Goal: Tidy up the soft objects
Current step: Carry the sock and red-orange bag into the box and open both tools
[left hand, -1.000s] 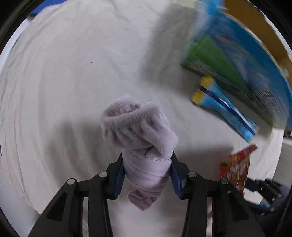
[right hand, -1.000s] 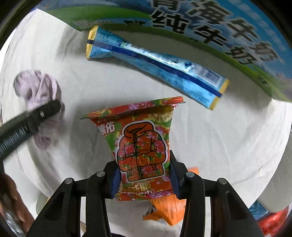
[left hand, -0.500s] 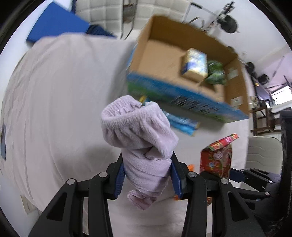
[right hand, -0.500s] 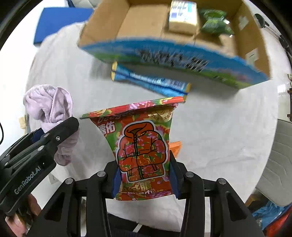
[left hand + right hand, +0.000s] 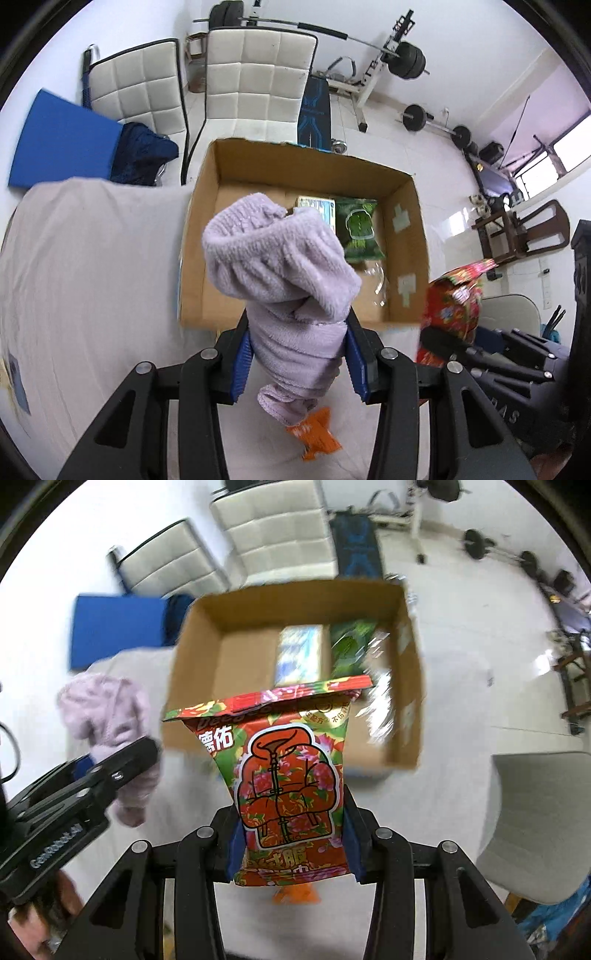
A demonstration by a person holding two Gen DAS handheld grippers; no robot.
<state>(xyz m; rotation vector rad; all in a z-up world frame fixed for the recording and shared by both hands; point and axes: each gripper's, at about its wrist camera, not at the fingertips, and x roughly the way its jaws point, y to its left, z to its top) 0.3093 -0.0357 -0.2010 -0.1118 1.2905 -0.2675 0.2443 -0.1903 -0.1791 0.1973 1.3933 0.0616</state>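
My left gripper [image 5: 297, 354] is shut on a lilac fleece cloth [image 5: 280, 266] and holds it in the air in front of an open cardboard box [image 5: 207, 206]. My right gripper [image 5: 291, 834] is shut on a red flowered snack packet [image 5: 291, 775], held upright before the same box [image 5: 192, 653]. The packet also shows at the right of the left wrist view [image 5: 452, 306]. The cloth and left gripper show at the left of the right wrist view [image 5: 107, 709]. The box holds a green packet [image 5: 360, 229] and a pale carton [image 5: 314, 205].
The box stands on a table with a white cloth [image 5: 92, 277]. An orange packet [image 5: 314, 437] lies on the table below my left gripper. Two white padded chairs [image 5: 258, 81] stand beyond the box, with a blue mat [image 5: 62, 144] at left and gym weights behind.
Both grippers have risen and tilted up with their loads; the view went from the tabletop to looking down into the open box. The blue packet on the table has left the view.
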